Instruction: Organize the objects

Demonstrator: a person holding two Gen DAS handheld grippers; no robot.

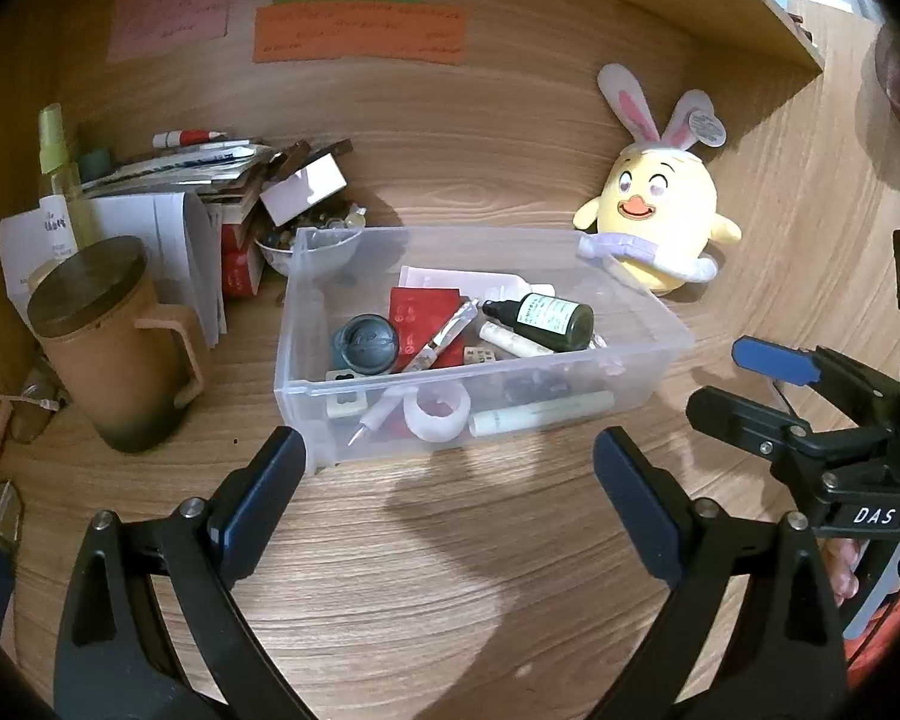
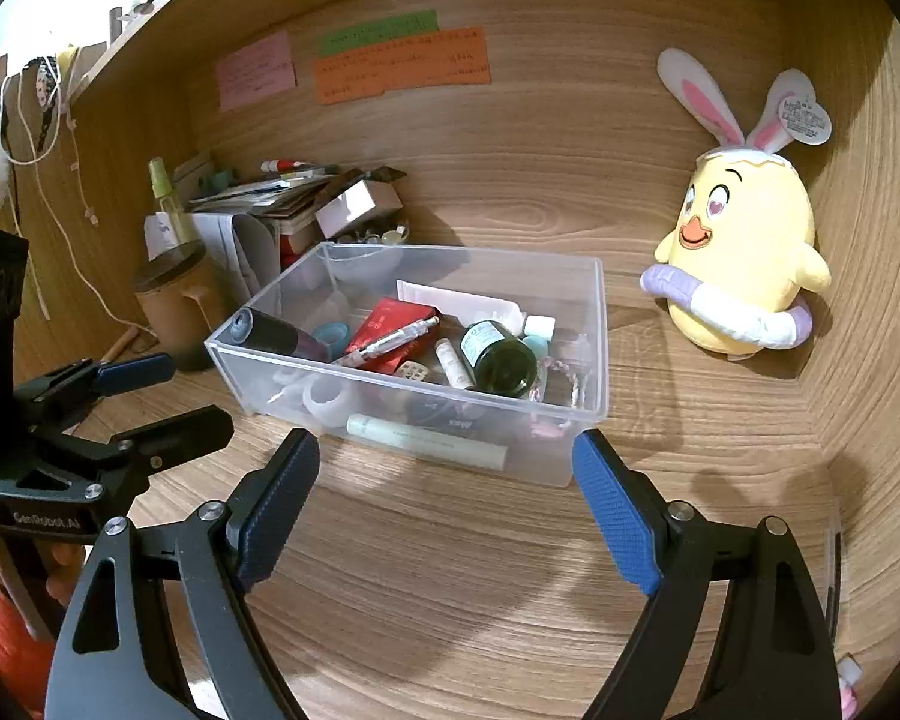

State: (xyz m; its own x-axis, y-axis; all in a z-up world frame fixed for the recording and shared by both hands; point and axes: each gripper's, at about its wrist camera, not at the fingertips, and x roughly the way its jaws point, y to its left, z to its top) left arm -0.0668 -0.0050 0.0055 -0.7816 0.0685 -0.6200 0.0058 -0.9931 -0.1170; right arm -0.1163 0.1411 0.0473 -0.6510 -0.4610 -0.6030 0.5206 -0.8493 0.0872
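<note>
Scene: a wood-grain desk (image 1: 450, 570) seen from two hand-held tongs, both pointing down and forward at a clear plastic bin (image 1: 642, 312).

Left tongs (image 1: 447, 462): jaws spread wide, nothing between them, pads clear of the desk clutter.

Right tongs (image 2: 447, 465): jaws spread wide, nothing between them; in the left view they show off to the right of the left pair.

Bin position: just ahead of both pairs of tongs, its near wall close in front of the fingertips; no pad can be seen to touch it.

Bin contents: a dark green dropper bottle (image 1: 540, 321) lying on its side toward the far right, a red packet (image 1: 417, 315) near the middle, a pen (image 1: 438, 339) lying slantwise over it, a round dark lid (image 1: 366, 339) toward the left, a roll of clear tape (image 1: 435, 411) and a pale green tube (image 1: 540, 413) against the near wall.

Beyond the bin, right: a yellow chick plush with rabbit ears (image 2: 744, 246), upright.

Left of the bin: a brown lidded mug (image 1: 114, 348), with stacked papers and boxes (image 1: 210, 198) behind it.
</note>
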